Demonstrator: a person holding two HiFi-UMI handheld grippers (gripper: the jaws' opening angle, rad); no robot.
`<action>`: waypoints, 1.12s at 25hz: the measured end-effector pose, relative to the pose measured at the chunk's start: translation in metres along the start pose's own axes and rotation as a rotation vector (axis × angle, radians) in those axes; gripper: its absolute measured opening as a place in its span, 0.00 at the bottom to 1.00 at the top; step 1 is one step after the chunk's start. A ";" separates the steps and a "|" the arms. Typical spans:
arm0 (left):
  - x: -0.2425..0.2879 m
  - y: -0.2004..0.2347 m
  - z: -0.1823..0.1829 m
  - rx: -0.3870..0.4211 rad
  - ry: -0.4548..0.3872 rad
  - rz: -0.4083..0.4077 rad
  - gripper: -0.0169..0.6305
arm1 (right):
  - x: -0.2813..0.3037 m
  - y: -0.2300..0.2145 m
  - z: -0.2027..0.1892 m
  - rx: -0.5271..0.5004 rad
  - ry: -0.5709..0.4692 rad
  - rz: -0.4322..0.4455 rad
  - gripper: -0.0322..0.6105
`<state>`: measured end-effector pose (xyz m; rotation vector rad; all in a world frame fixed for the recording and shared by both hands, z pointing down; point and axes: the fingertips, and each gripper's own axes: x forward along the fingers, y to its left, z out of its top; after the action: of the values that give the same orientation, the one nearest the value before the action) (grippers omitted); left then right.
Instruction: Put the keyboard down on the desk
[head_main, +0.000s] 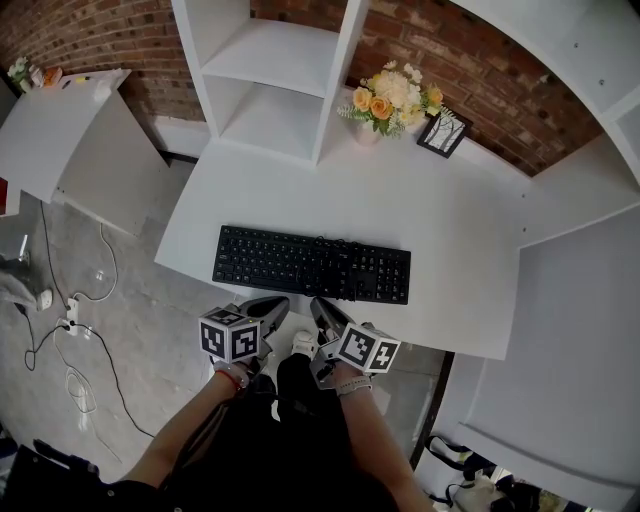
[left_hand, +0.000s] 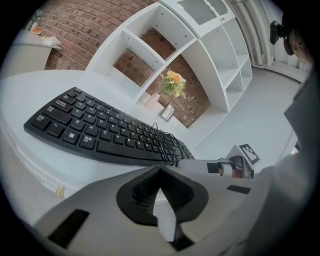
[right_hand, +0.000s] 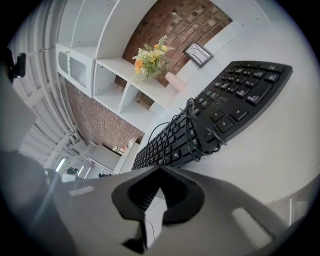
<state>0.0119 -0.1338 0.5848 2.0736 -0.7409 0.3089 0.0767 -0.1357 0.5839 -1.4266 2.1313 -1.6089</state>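
A black keyboard (head_main: 312, 265) lies flat on the white desk (head_main: 460, 230), close to its front edge, and nothing holds it. Its thin black cable (right_hand: 192, 132) is looped around the keyboard (right_hand: 215, 115) near the number pad. My left gripper (head_main: 272, 304) hovers just in front of the desk's edge, below the middle of the keyboard (left_hand: 105, 131). Its jaws are shut and empty (left_hand: 160, 170). Beside it, my right gripper (head_main: 320, 306) is likewise shut with nothing in it (right_hand: 160, 170). Both point toward the keyboard without touching it.
A vase of flowers (head_main: 392, 100) and a small picture frame (head_main: 443, 132) stand at the back of the desk. A white shelf unit (head_main: 275, 75) rises at the back left. Loose cables (head_main: 70, 320) lie on the floor to the left.
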 end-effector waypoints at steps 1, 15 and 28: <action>-0.001 -0.002 0.000 0.008 -0.002 -0.005 0.01 | -0.002 0.001 0.001 -0.013 -0.005 0.001 0.05; -0.024 -0.023 0.024 0.181 -0.082 0.006 0.01 | -0.044 0.032 0.024 -0.395 -0.162 -0.006 0.05; -0.070 -0.062 0.078 0.301 -0.259 0.010 0.01 | -0.098 0.099 0.061 -0.704 -0.364 0.015 0.05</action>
<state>-0.0101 -0.1442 0.4656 2.4260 -0.9042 0.1655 0.1067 -0.1078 0.4375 -1.6833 2.5552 -0.5107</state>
